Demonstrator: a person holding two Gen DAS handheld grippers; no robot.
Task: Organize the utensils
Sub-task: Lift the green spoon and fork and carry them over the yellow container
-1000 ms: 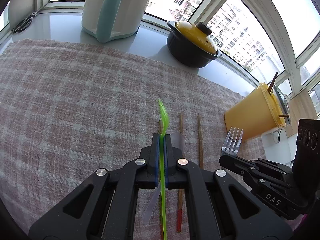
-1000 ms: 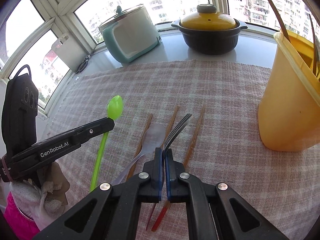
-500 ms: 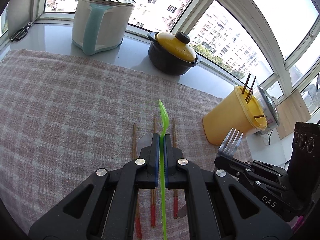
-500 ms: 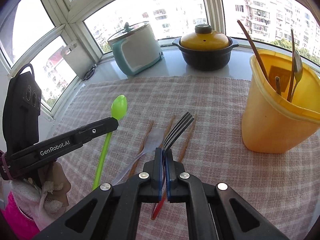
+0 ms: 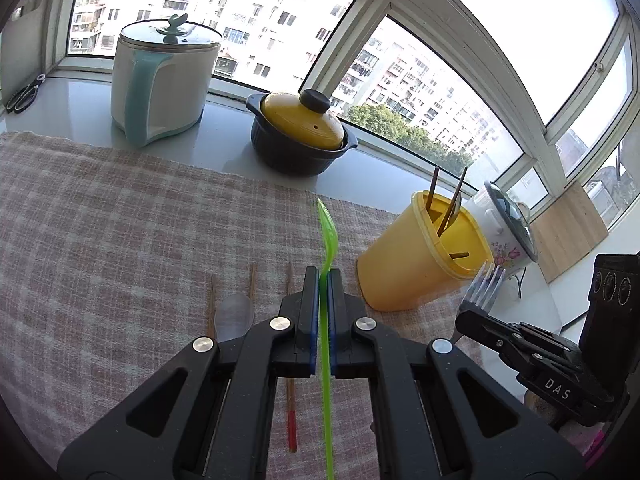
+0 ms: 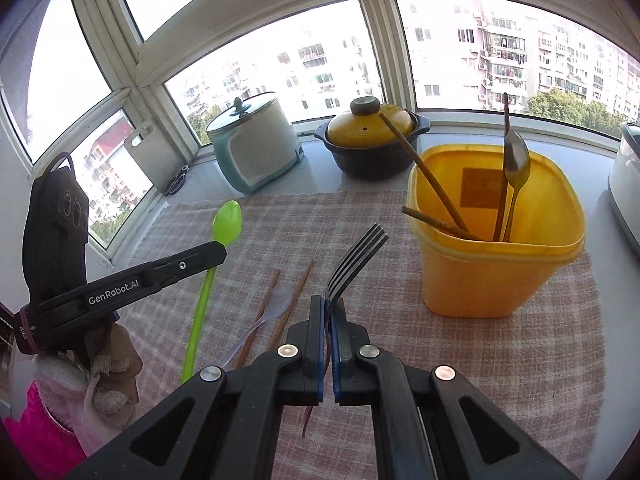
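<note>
My left gripper is shut on a green plastic spoon, held above the checked cloth; it also shows in the right wrist view. My right gripper is shut on a metal fork, tines up, left of and below the rim of the yellow utensil holder. The holder contains chopsticks and a metal spoon. Three chopsticks and a clear plastic spoon lie on the cloth below both grippers.
A white and teal cooker and a black pot with a yellow lid stand on the sill behind the cloth. A floral white pot and a wooden board are right of the holder. Scissors lie far left.
Both grippers have risen and moved toward the yellow holder, carrying the green spoon and the fork. The holder's opening now shows more fully.
</note>
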